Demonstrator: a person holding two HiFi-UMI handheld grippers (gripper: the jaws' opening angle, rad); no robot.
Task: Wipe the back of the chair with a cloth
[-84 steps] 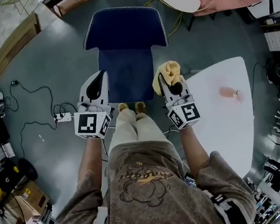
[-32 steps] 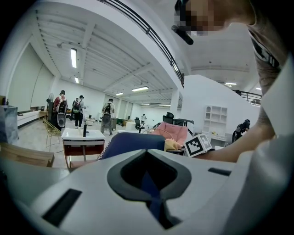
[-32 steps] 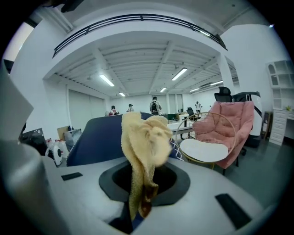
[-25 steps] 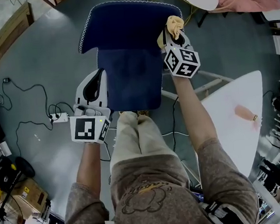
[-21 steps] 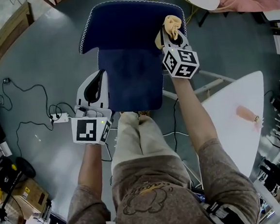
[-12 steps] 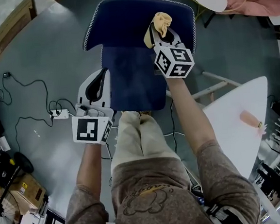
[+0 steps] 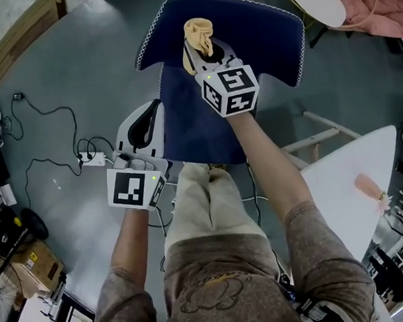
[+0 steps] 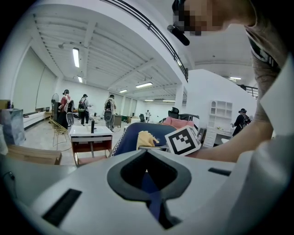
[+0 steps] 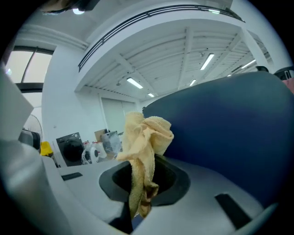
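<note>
Grey floor (image 7: 55, 85) seen from above. The cloth (image 7: 199, 35), clenched in the right gripper (image 7: 203, 50), lies against the chair back (image 7: 268, 39) just ahead of the jaws. It has slid leftward from the right edge, so wiping is under way. The left gripper (image 7: 142, 127) hangs closed and empty.

The head view is dim and flat, its corners darkened, the chair (image 7: 261, 39) a murky navy. The 2 gripper views are bright under ceiling strip lights (image 8: 76, 57), strongly fisheye-bent, black-cornered, foregrounds soft.
</note>
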